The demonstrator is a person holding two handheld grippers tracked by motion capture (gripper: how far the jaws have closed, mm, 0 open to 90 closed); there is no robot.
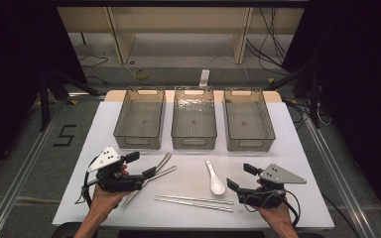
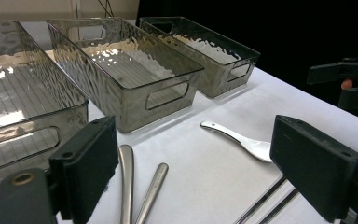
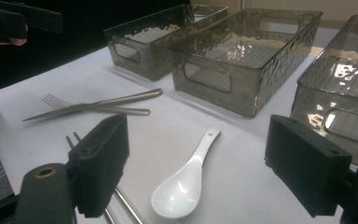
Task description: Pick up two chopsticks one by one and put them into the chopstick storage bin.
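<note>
Step in hand, as judged: approach, nothing lifted yet. The left gripper [image 1: 141, 165] hovers with its jaws apart and empty just above the fork [image 3: 56, 101] and knife [image 1: 151, 179], which lie crossed at the near left of the table [image 1: 287, 148]. The right gripper [image 1: 241, 177] is likewise spread and empty, just right of the white spoon [image 1: 215, 178], with the chopsticks [image 1: 193, 202] nearest the person. Three empty bins [image 1: 194, 123] stand along the far side. Next move likely calls for lowering one gripper squarely over a handle. The right gripper view shows the fork's tines, which the left gripper hides from above.
</note>
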